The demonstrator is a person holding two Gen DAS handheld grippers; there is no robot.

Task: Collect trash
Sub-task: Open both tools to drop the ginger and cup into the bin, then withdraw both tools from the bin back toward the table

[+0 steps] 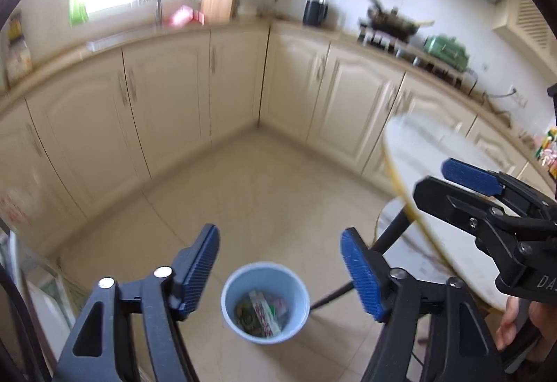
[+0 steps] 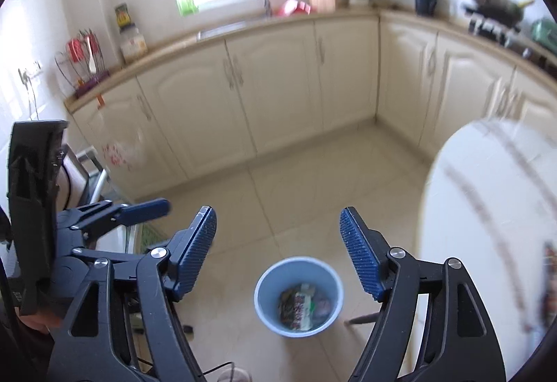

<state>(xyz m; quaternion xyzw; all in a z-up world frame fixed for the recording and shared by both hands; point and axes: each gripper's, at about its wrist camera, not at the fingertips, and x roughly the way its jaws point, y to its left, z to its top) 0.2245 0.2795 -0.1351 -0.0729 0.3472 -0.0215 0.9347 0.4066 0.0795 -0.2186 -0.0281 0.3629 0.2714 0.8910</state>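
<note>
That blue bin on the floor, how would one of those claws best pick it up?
By its rim, from above. The blue bin stands upright with its mouth open, so one finger could go inside and one outside the thin wall. Its full width looks too broad for the jaws. Both the left gripper and right gripper are open and empty.

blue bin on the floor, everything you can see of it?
The trash bin is a round, light blue, plastic-looking bucket, tapering downward, with no lid. It stands upright on the beige tiled floor, near the round table's black legs. Crumpled printed wrappers cover its bottom. Nothing is seen touching its rim.
</note>
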